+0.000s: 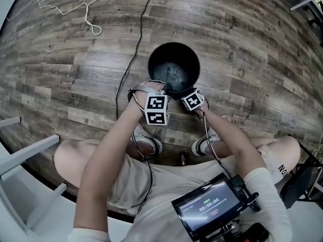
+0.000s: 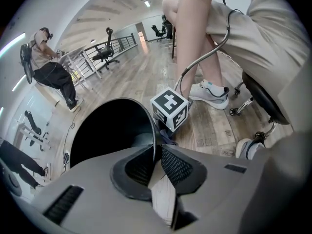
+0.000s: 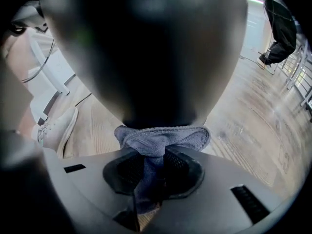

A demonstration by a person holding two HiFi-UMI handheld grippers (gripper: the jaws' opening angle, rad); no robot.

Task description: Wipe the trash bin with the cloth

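Wood-plank floor (image 1: 252,44), upright black trash bin (image 1: 174,59), office chair (image 2: 104,52) by railing (image 2: 122,40)

The wood-plank floor (image 1: 60,59) carries a black cable (image 1: 135,49) and a looped white cord (image 1: 87,14). My white sneakers (image 1: 147,145) rest flat on it (toes forward). A lit screen (image 1: 209,205) shows at lower right. A black office chair (image 2: 104,52) stands beside a railing (image 2: 126,39).

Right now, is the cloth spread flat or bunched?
Bunched: the cloth is wadded between the right gripper's shut jaws, against the trash bin's outer wall.
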